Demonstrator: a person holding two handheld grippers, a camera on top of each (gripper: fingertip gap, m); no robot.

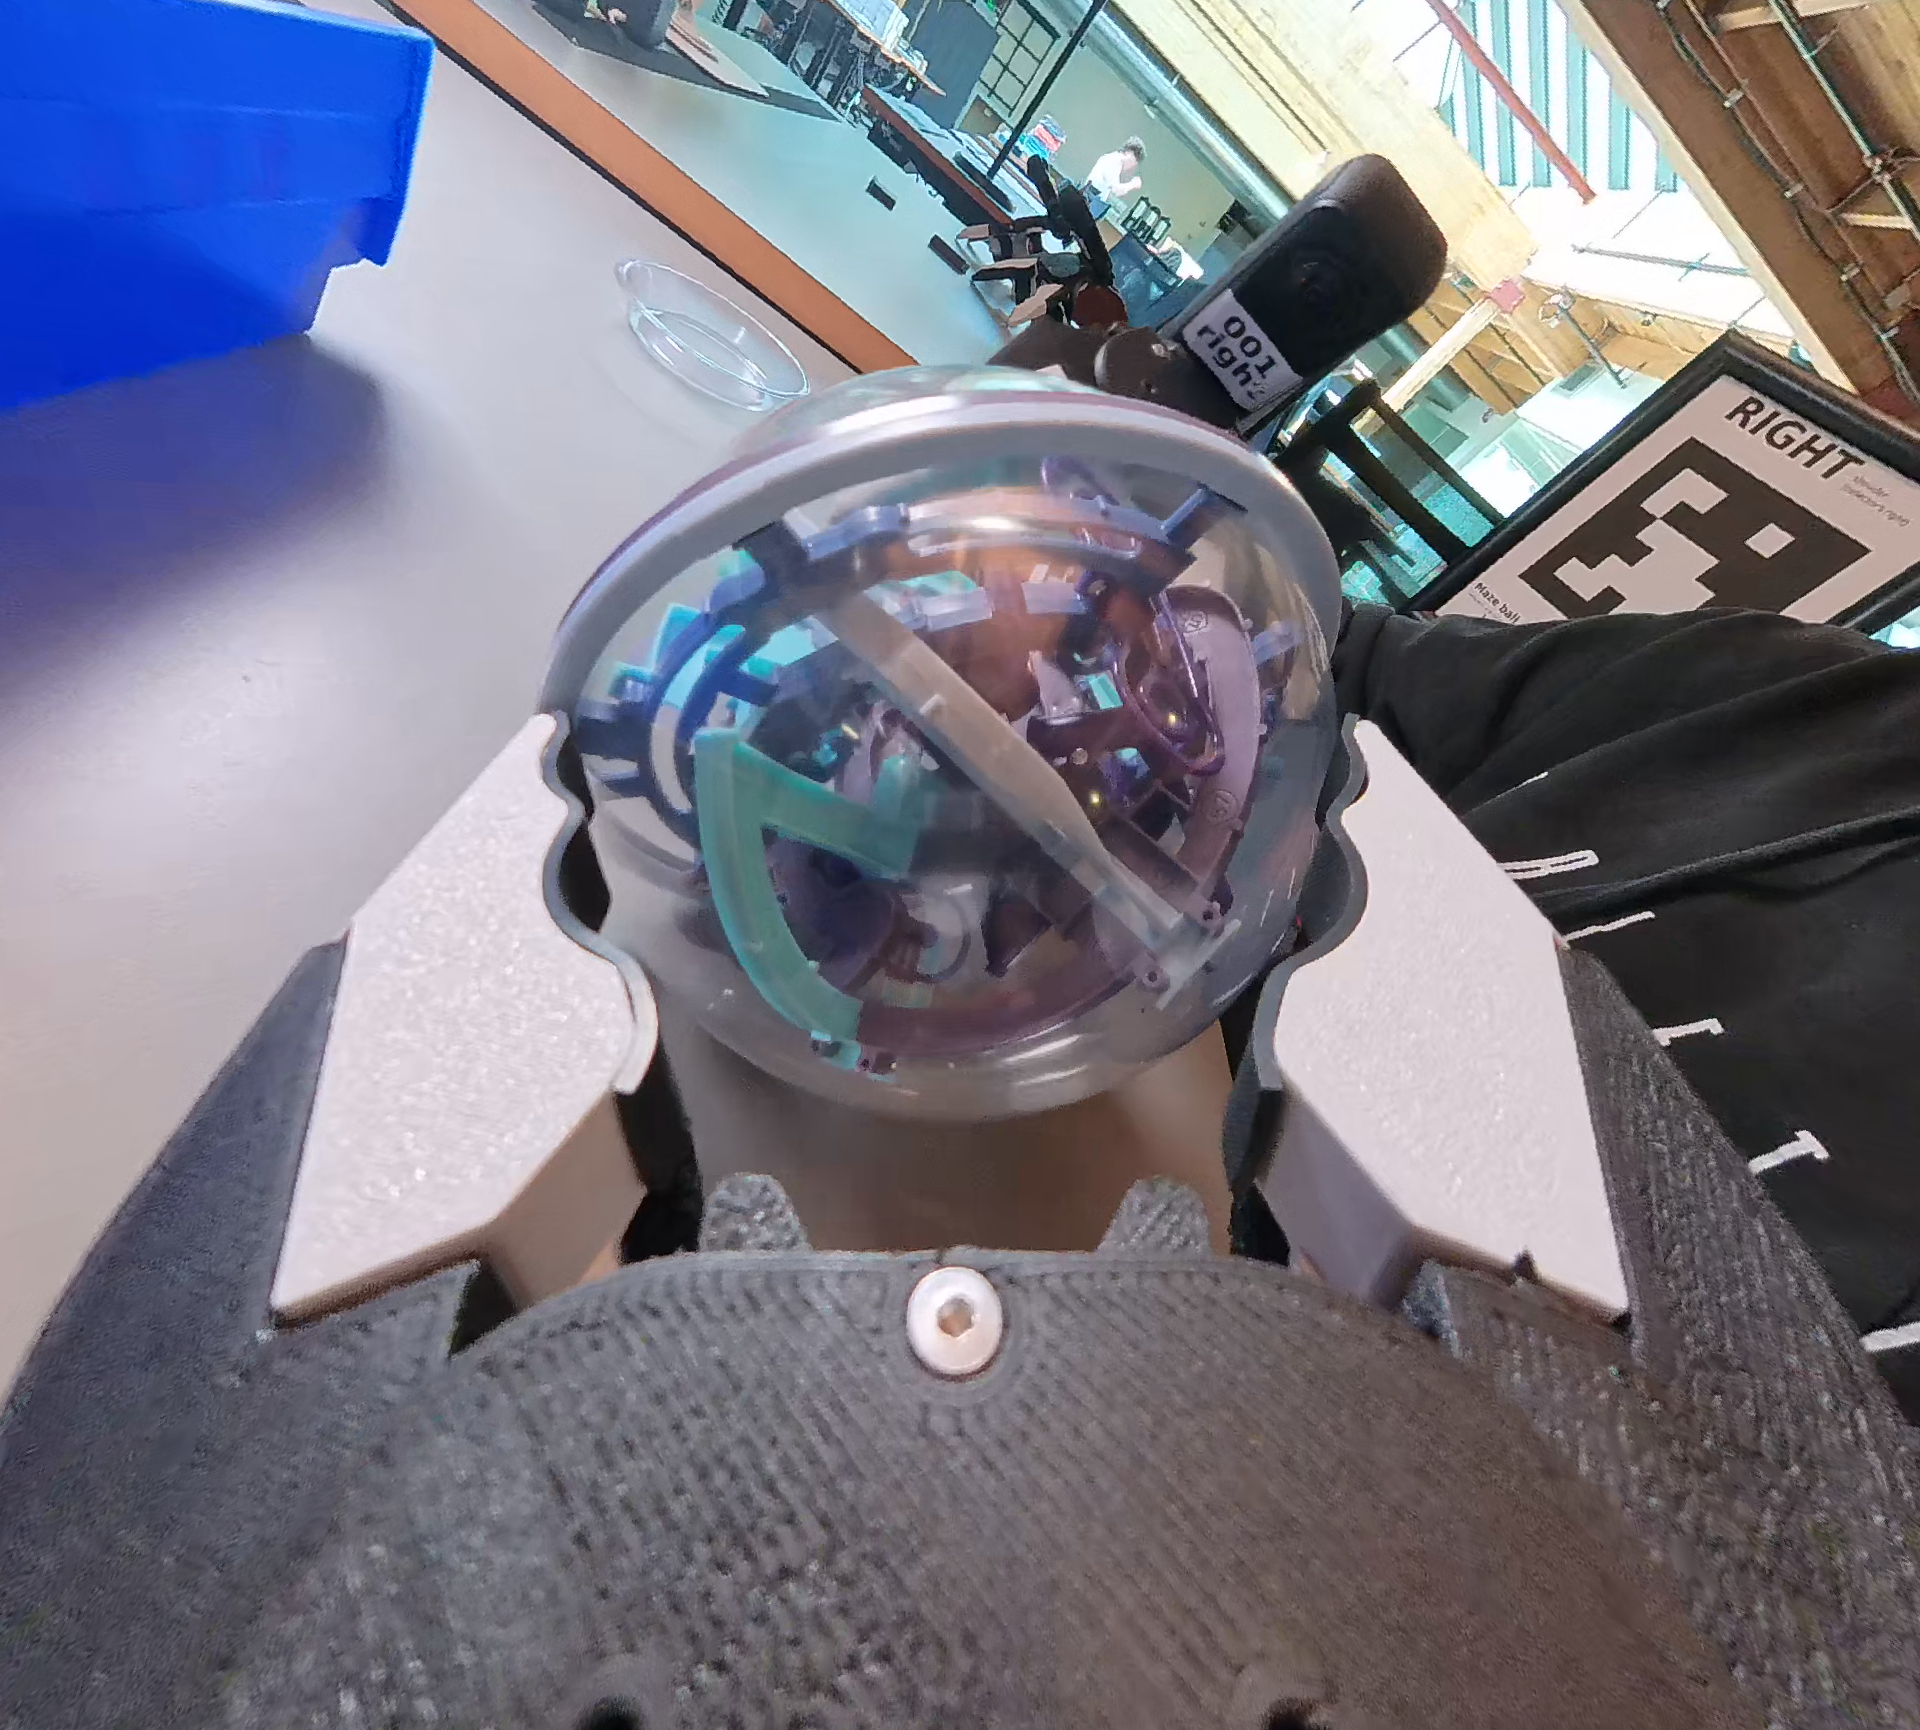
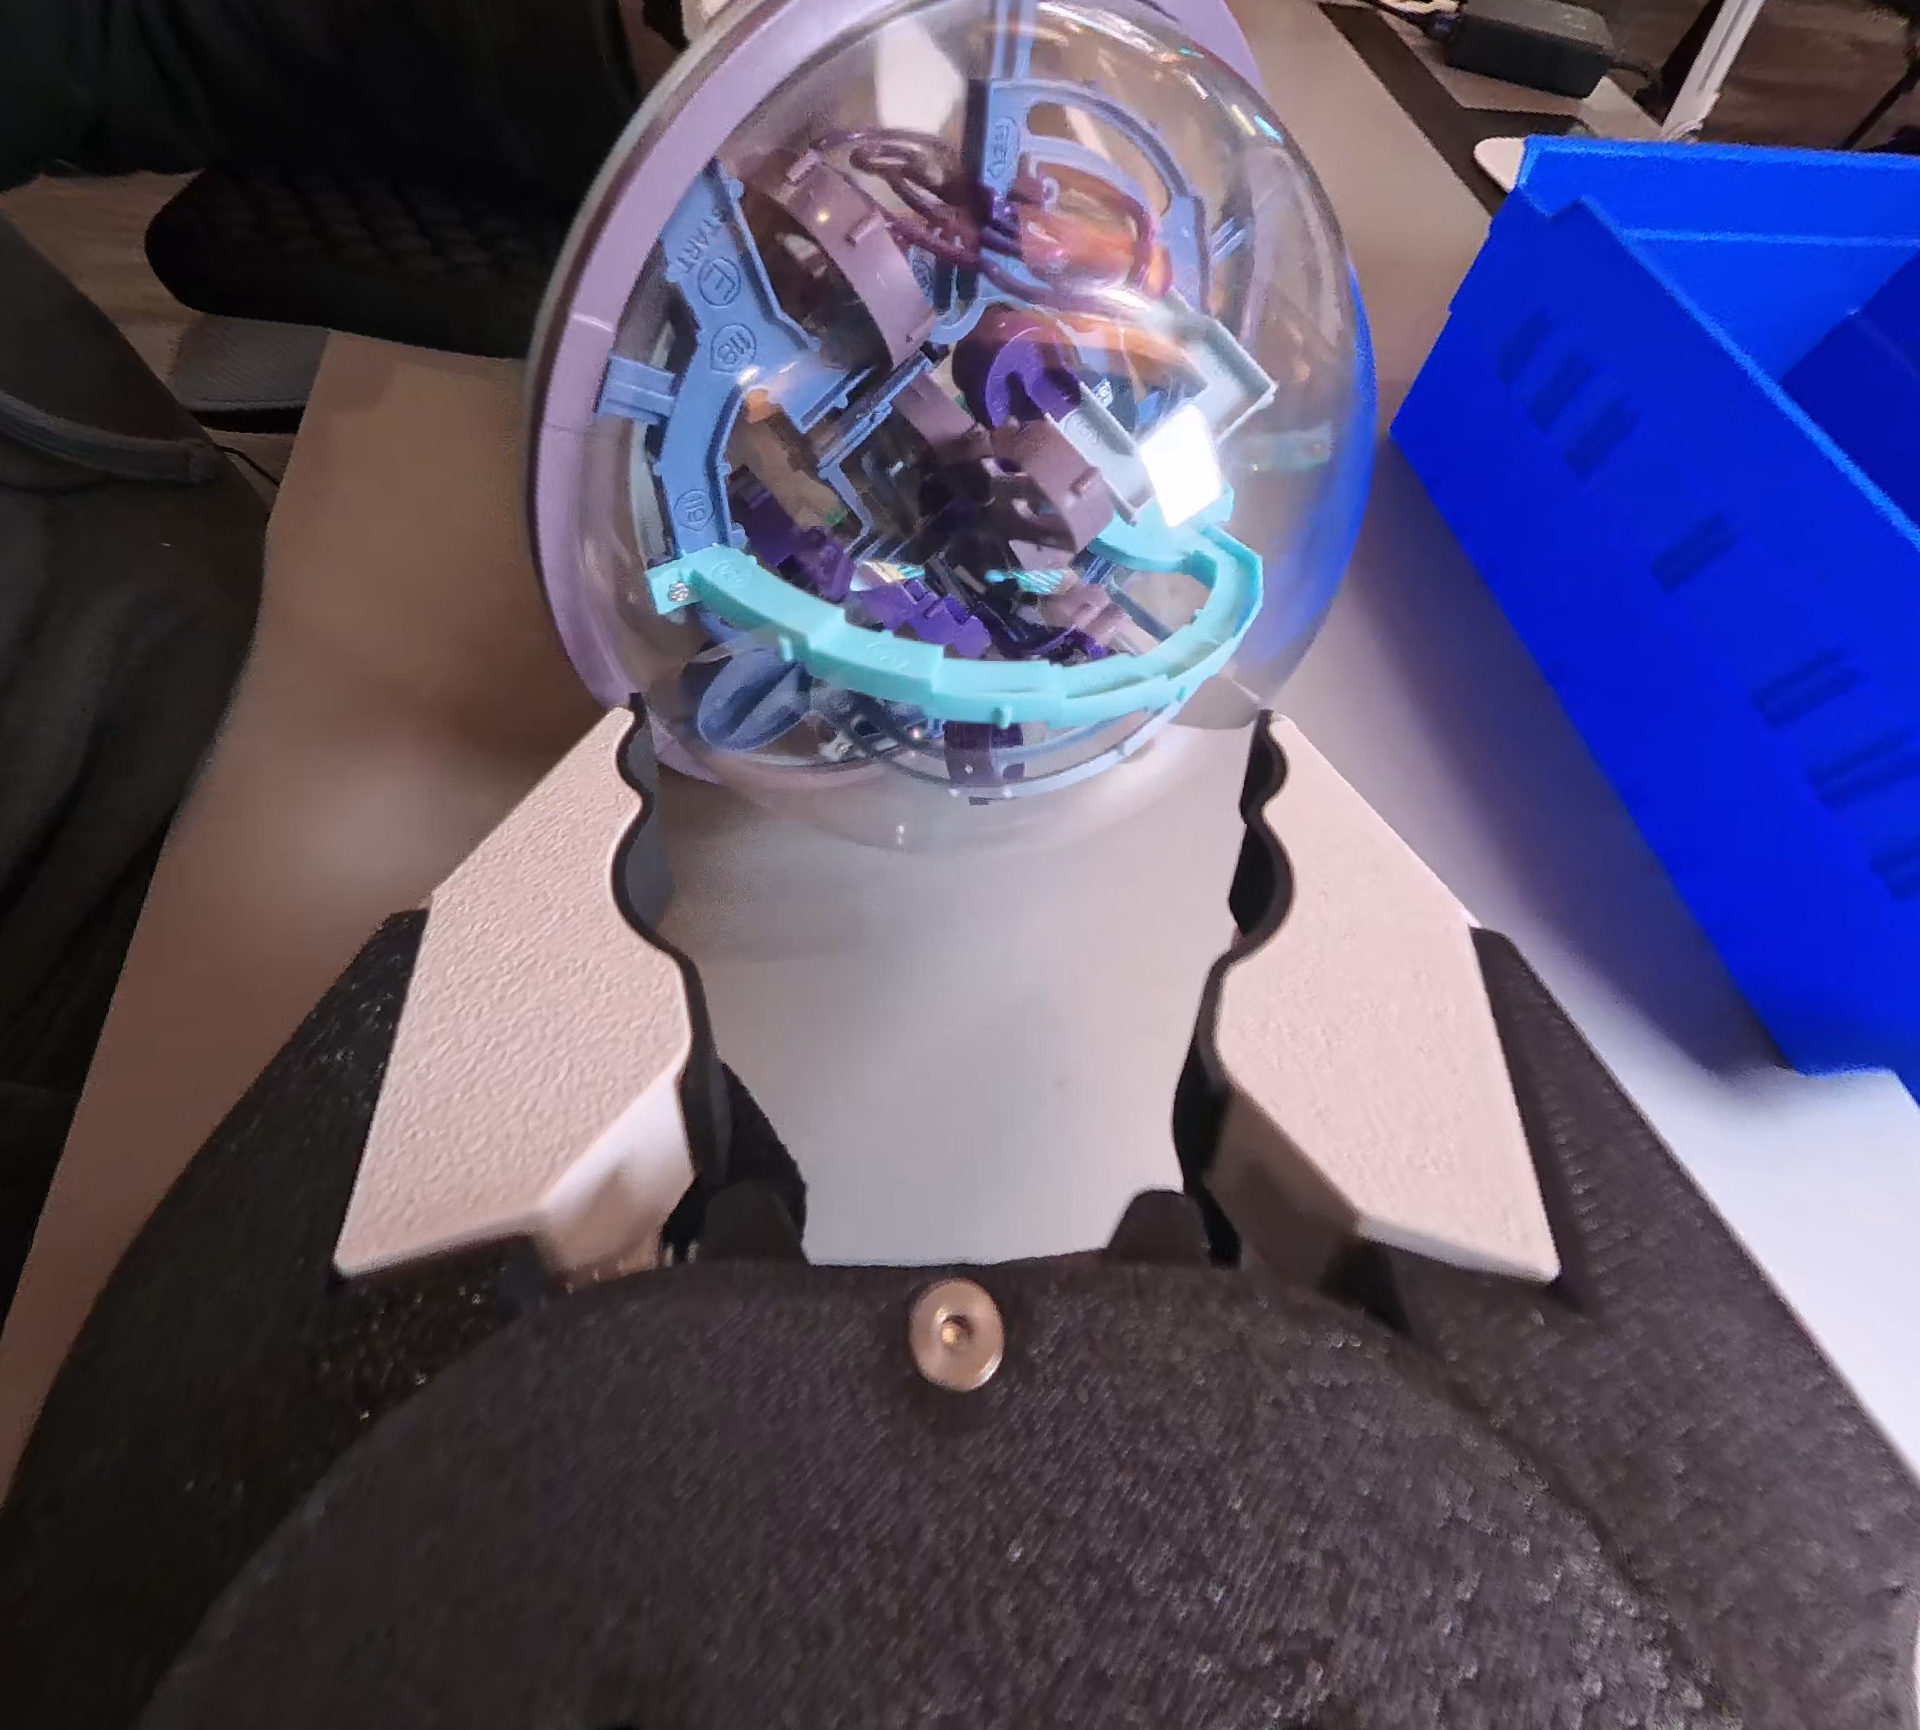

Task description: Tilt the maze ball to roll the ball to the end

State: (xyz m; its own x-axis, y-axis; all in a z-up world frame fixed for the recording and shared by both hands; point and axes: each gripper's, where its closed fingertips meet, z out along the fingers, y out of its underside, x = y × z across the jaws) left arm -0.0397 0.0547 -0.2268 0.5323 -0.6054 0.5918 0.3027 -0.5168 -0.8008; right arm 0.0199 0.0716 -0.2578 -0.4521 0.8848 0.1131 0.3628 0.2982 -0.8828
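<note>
The maze ball (image 1: 935,745) is a clear sphere with a grey-lilac rim band and blue, teal and purple tracks inside. My left gripper (image 1: 956,745) is shut on it, with the white fingers (image 1: 468,953) pressed against its two sides. In the right wrist view the maze ball (image 2: 935,433) sits between the tips of my right gripper (image 2: 948,719), whose fingertips (image 2: 582,807) touch its lower part. The right gripper also shows behind the ball in the left wrist view (image 1: 1153,361). The ball is held above the table (image 1: 312,641). I cannot pick out the small ball inside.
A blue bin (image 1: 187,153) stands on the table to the left; in the right wrist view it (image 2: 1714,589) is close on the right. A clear glass dish (image 1: 712,335) lies beyond the ball. A person's black sleeve (image 1: 1662,797) and a marker sign (image 1: 1714,537) are at the right.
</note>
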